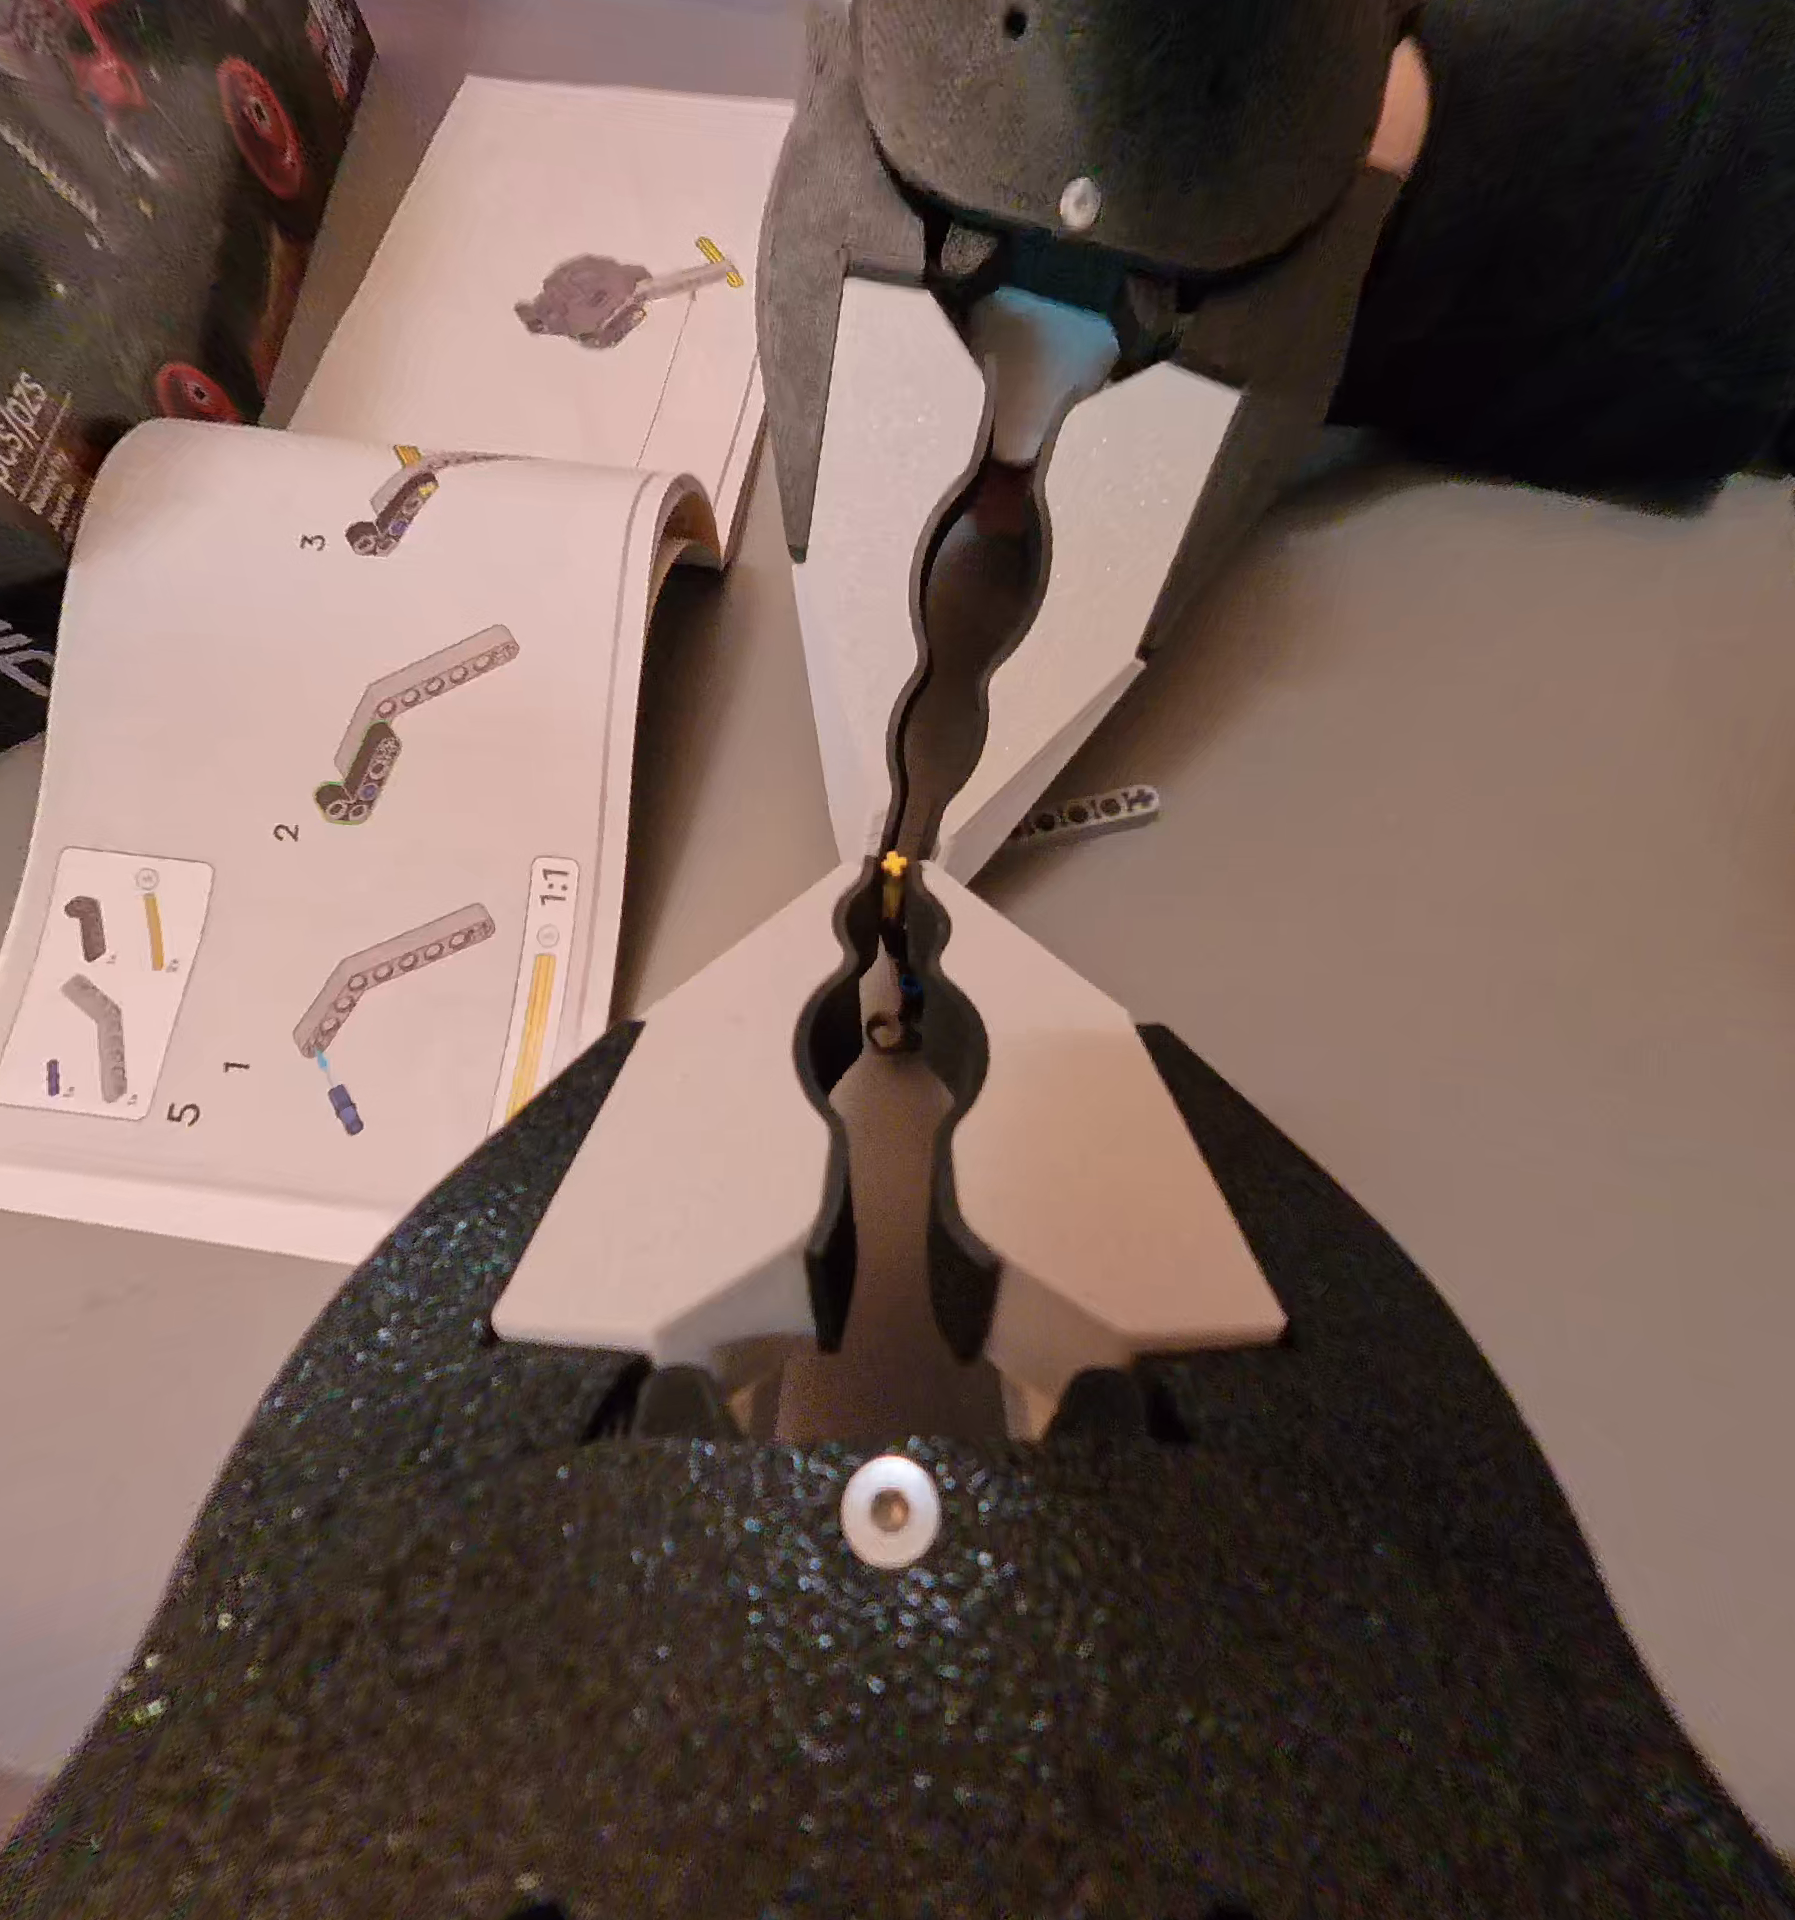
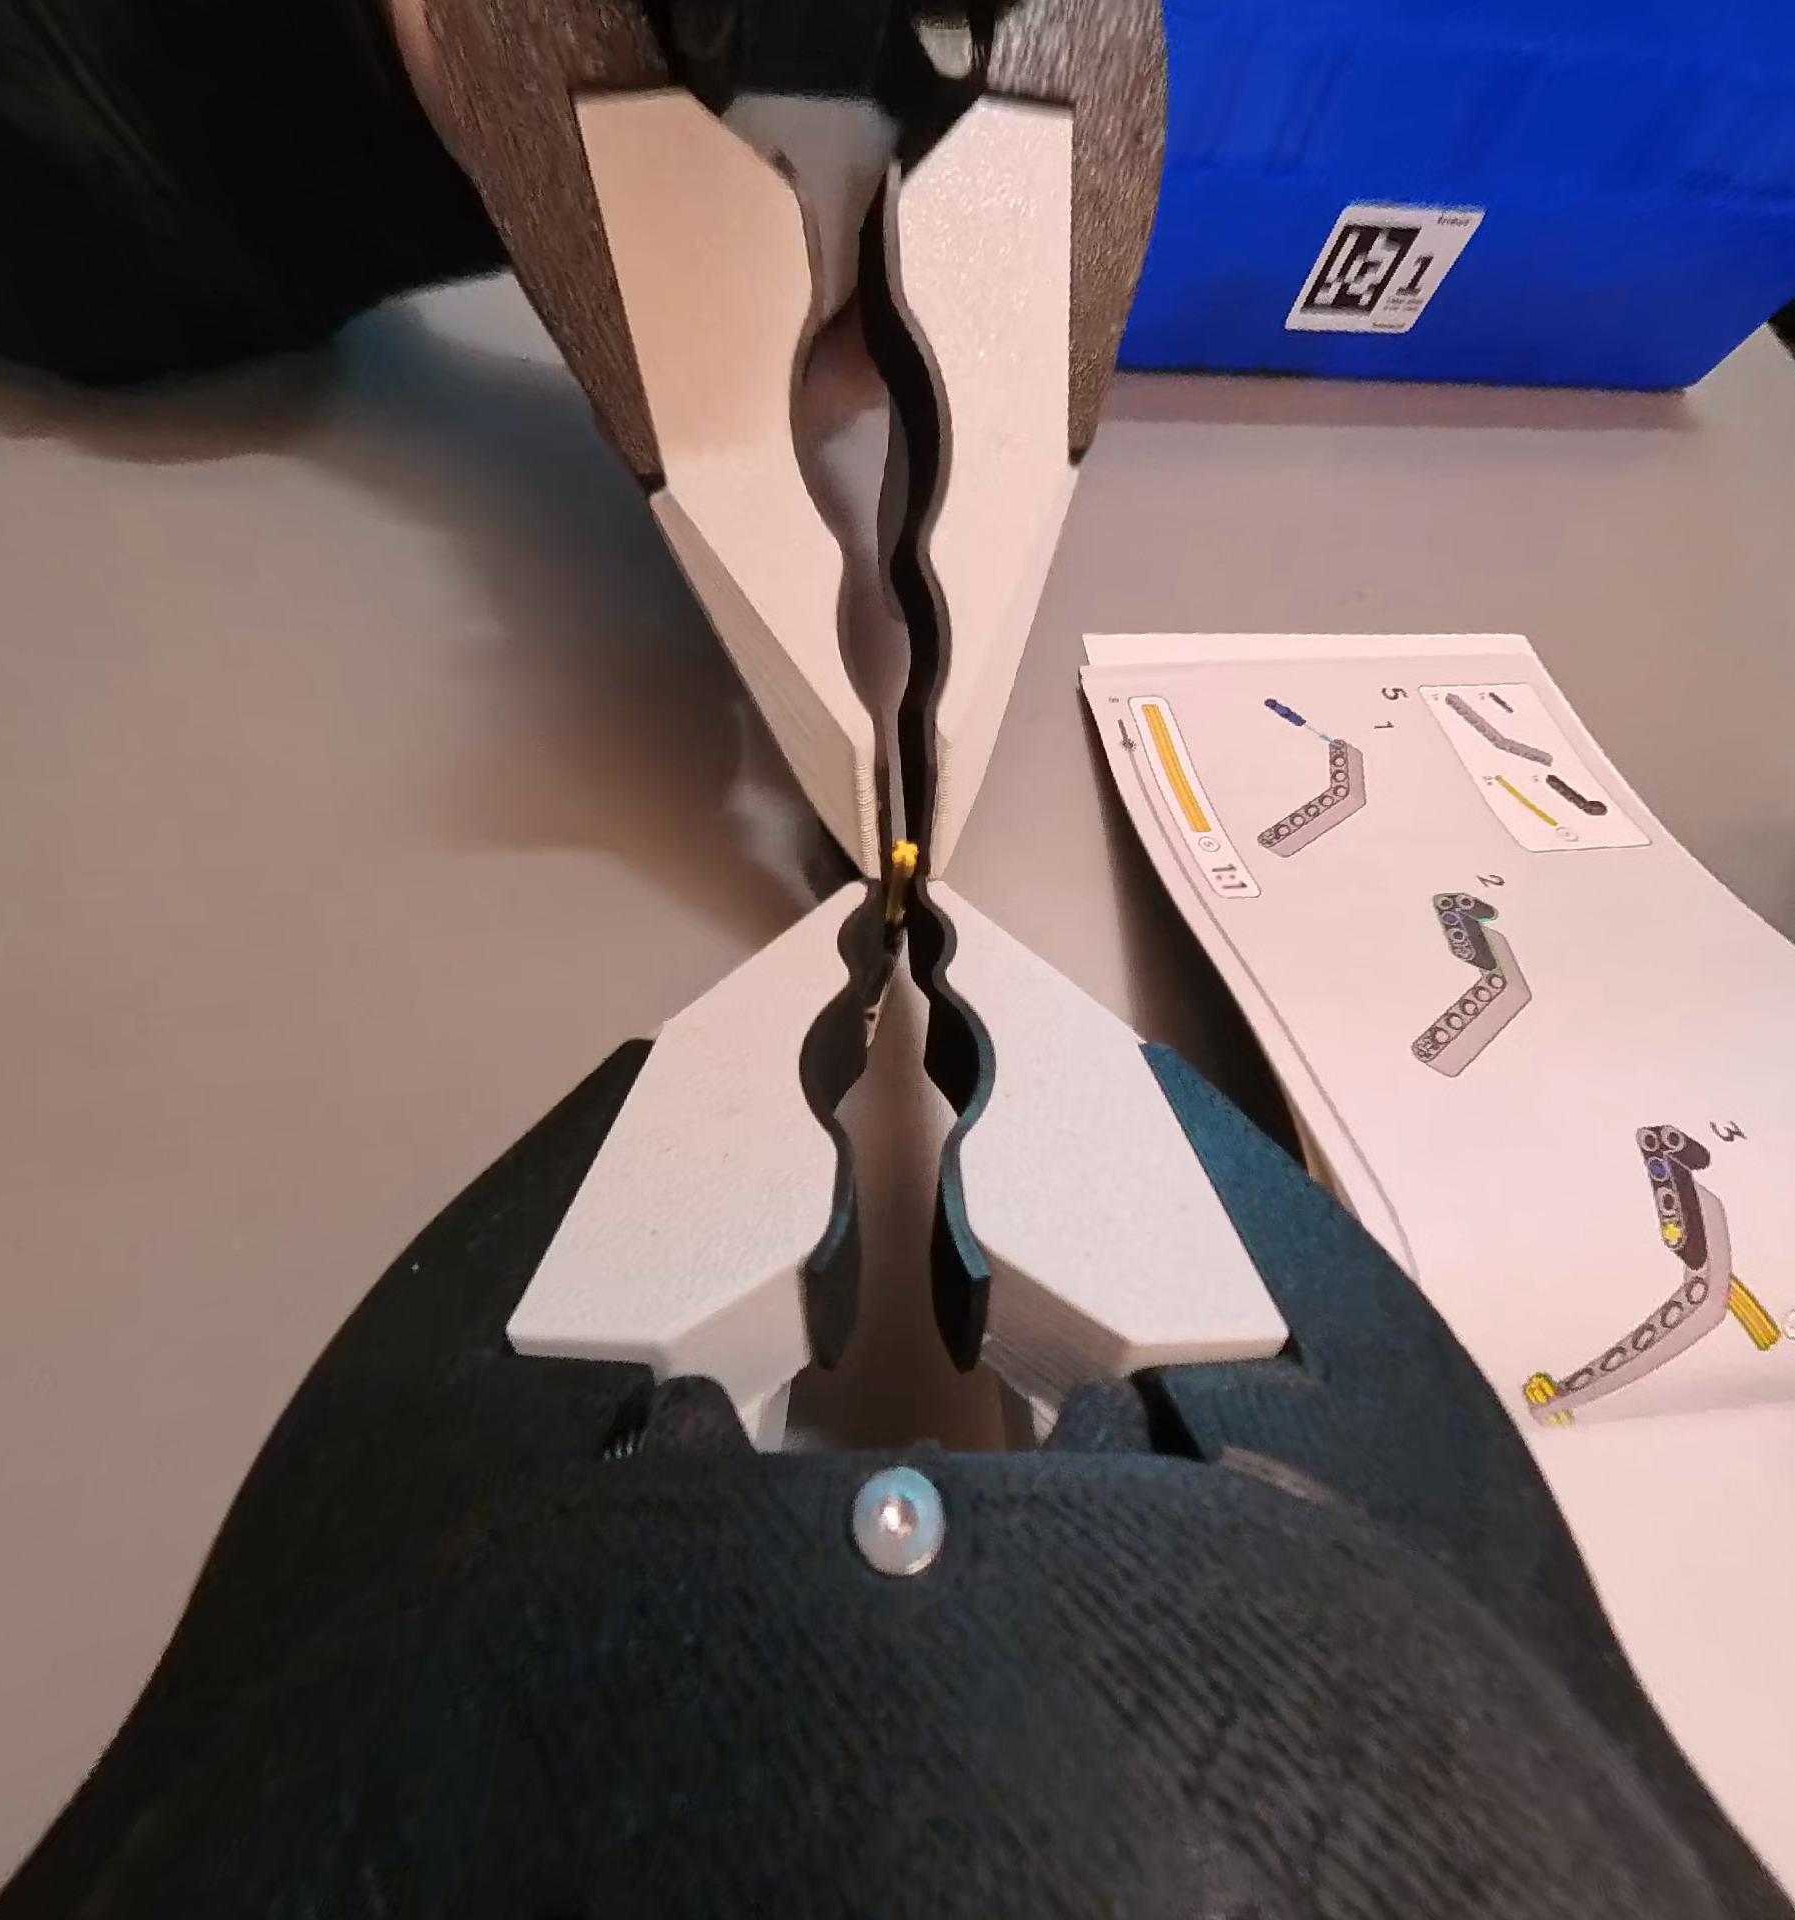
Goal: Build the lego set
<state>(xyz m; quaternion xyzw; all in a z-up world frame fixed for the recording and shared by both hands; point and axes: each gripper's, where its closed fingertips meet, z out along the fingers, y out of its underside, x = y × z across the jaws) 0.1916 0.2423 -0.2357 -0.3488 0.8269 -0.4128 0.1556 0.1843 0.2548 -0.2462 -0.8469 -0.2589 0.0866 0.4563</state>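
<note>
My two grippers meet tip to tip above the grey table [image 1: 1392,1039]. A thin yellow axle [image 1: 892,864] stands in the narrow gap where the tips meet. My left gripper [image 1: 893,883] is shut on it. A small black piece with a blue pin [image 1: 903,1003] hangs lower between the left fingers. My right gripper [image 2: 898,899] is shut on the same yellow axle [image 2: 903,856]. The right gripper [image 1: 912,826] comes in from the top of the left wrist view, and the left gripper [image 2: 898,826] from the top of the right wrist view.
An open instruction booklet [image 1: 301,831] lies left of the grippers; it also shows in the right wrist view [image 2: 1495,987]. A grey beam [image 1: 1090,810] lies on the table behind the right fingers. The set's box [image 1: 93,260] stands at far left. A blue bin [image 2: 1495,156] stands behind. The grippers are tip to tip, or close to it.
</note>
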